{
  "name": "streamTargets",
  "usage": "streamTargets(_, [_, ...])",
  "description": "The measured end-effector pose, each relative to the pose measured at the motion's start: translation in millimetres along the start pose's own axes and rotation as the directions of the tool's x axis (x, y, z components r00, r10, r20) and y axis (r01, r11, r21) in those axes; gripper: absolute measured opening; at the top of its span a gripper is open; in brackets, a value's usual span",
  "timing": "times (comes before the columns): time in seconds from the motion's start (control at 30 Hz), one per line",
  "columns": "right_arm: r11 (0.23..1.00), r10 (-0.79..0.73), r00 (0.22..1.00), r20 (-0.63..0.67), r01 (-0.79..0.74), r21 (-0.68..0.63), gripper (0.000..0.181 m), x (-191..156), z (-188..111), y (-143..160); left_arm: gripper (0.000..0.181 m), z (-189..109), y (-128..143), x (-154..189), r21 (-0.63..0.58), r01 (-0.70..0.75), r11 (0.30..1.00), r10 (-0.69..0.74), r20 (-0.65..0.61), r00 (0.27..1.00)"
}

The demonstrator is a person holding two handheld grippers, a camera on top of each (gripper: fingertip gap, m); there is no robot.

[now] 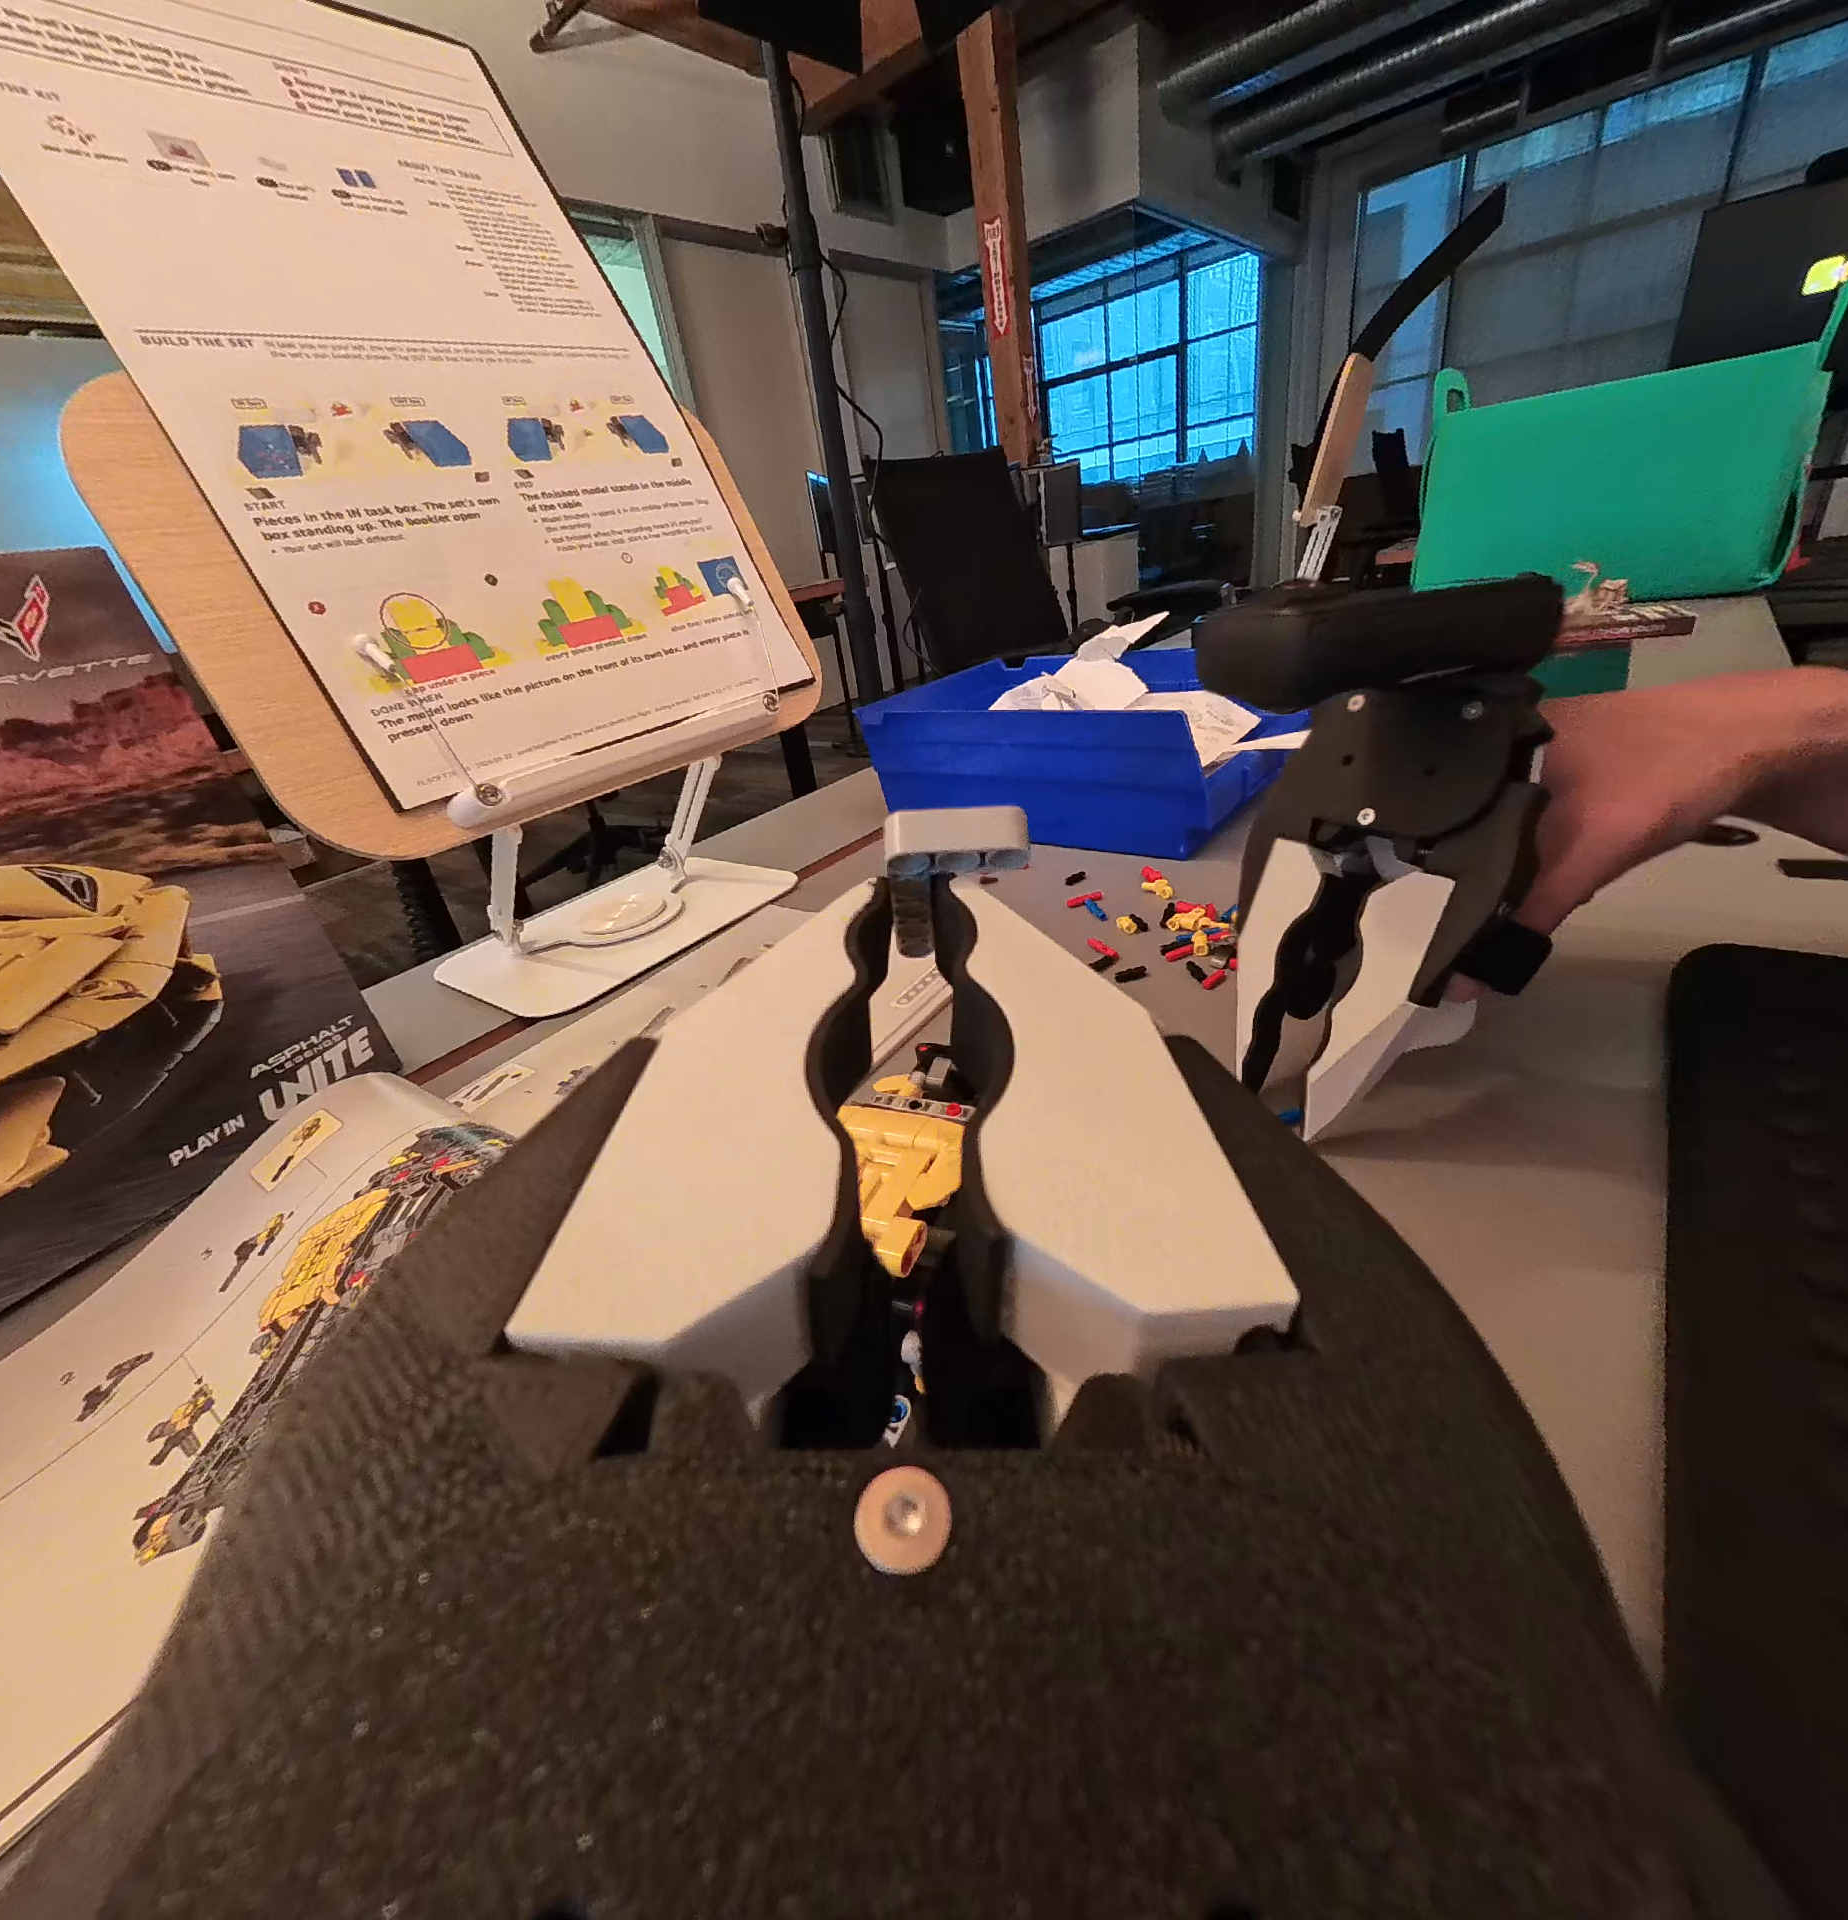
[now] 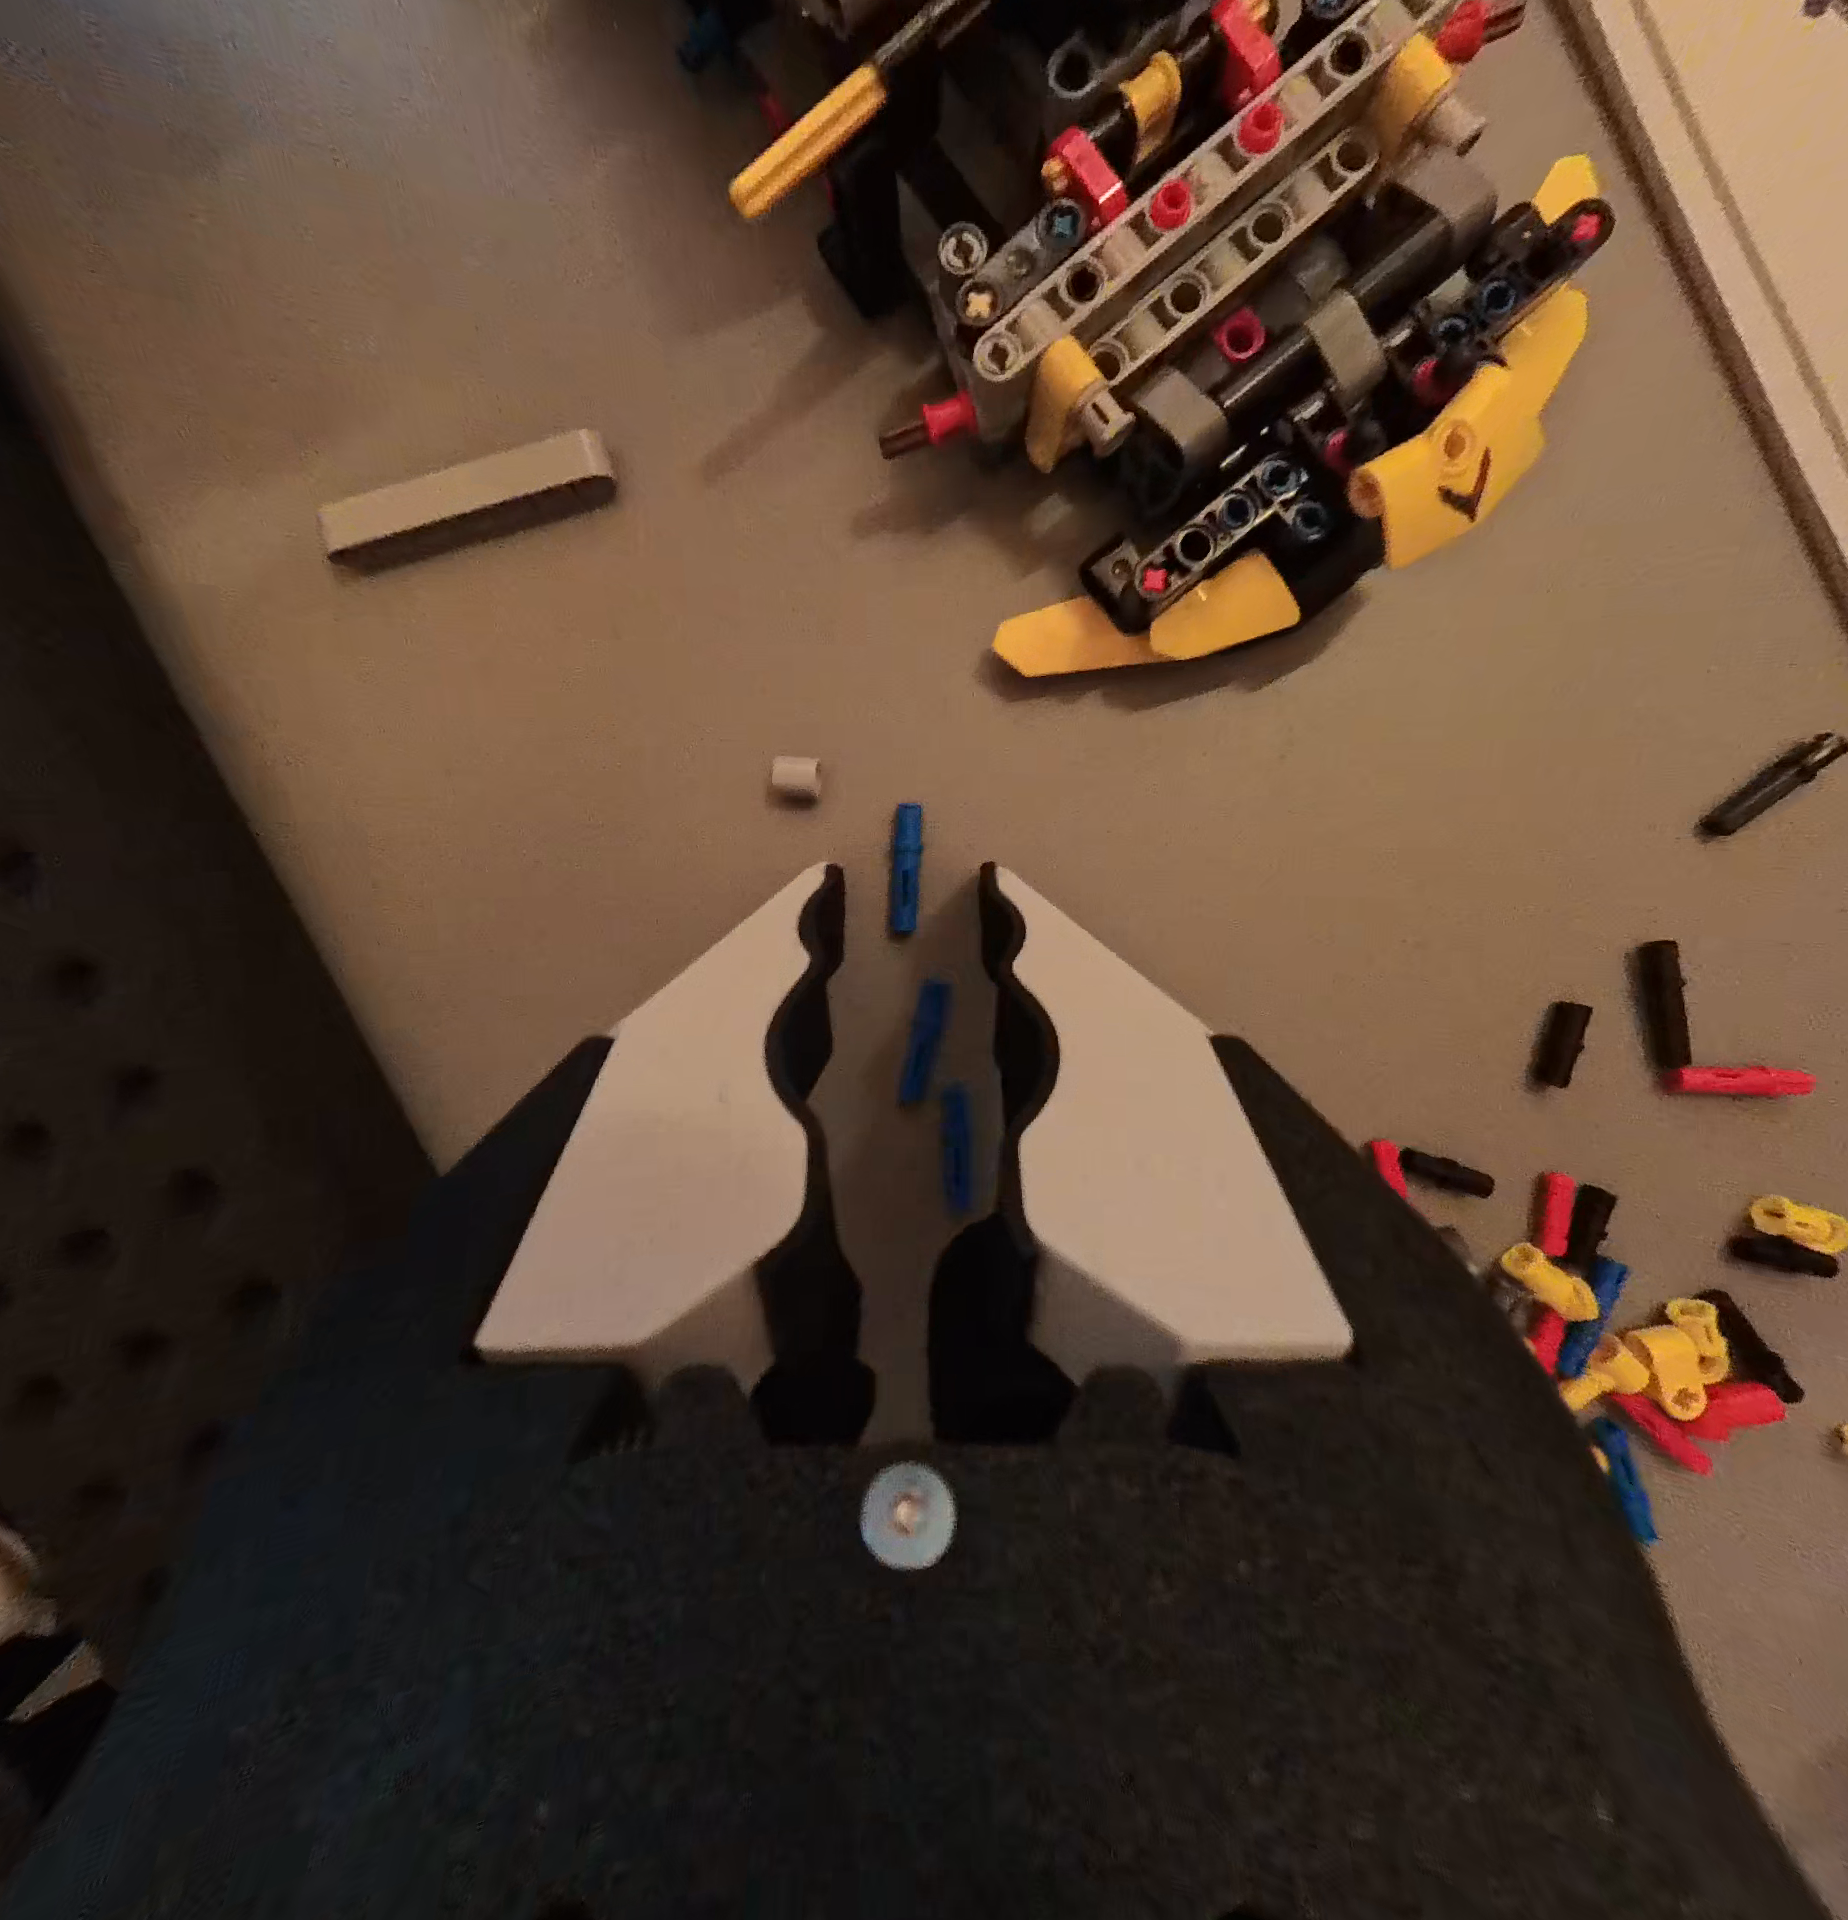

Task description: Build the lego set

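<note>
In the left wrist view my left gripper (image 1: 920, 909) is shut on a small piece, a grey beam (image 1: 956, 836) on a black stub, held above the table. The partly built yellow and black car model (image 1: 899, 1174) shows through the gap between the fingers. In the right wrist view my right gripper (image 2: 909, 883) is open and points down at the table. A blue pin (image 2: 906, 868) lies between its tips, with two more blue pins (image 2: 922, 1039) further back. The model (image 2: 1263, 312) lies ahead of it. The right gripper (image 1: 1304, 1039) also shows in the left wrist view.
A loose grey beam (image 2: 468, 499), a small grey bush (image 2: 795, 779), a black pin (image 2: 1772, 784) and a pile of coloured pins (image 2: 1647, 1340) lie on the table. An instruction sheet on a stand (image 1: 411, 468), a blue bin (image 1: 1055, 769), the set box (image 1: 99, 935), the open booklet (image 1: 224, 1351) and a black mat (image 1: 1782, 1247) surround the work area.
</note>
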State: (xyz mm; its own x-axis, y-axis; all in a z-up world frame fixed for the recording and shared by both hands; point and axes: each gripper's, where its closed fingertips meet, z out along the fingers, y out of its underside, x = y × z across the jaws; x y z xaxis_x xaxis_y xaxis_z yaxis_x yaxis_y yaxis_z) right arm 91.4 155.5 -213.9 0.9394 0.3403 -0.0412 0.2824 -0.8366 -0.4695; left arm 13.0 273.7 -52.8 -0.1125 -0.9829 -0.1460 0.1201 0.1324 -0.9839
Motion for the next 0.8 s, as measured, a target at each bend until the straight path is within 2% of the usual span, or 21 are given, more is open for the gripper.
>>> streamTargets(0.17, [0.998, -0.016, 0.999, 0.048, 0.019, -0.058, 0.024, 1.7, -1.5, -0.9, 0.007, 1.2, 3.0, 1.8, -0.014, -0.004, 1.000, 0.004, -0.011, 1.000])
streamTargets(0.43, [0.985, -0.059, 0.998, 0.031, 0.063, -0.163, 0.020, 7.1, -0.4, 1.8, 0.008, 2.3, 5.0, 3.5, -0.025, 0.003, 1.000, -0.003, -0.020, 1.000])
streamTargets(0.53, [0.985, -0.066, 0.996, 0.053, 0.073, -0.158, 0.020, 2.1, 0.6, -4.3, 0.007, 2.7, 5.7, 4.4, -0.029, 0.001, 1.000, -0.002, -0.023, 1.000])
streamTargets(0.63, [0.978, -0.093, 0.996, 0.011, 0.094, -0.186, 0.011, 6.7, 3.7, -4.7, 0.007, 2.8, 5.8, 5.4, -0.030, 0.002, 1.000, -0.003, -0.027, 1.000])
streamTargets(0.8, [0.980, -0.116, 0.993, 0.003, 0.115, -0.161, 0.008, 8.7, 4.8, -6.5, 0.007, 3.8, 8.0, 6.4, -0.042, 0.007, 0.999, -0.008, -0.031, 0.999])
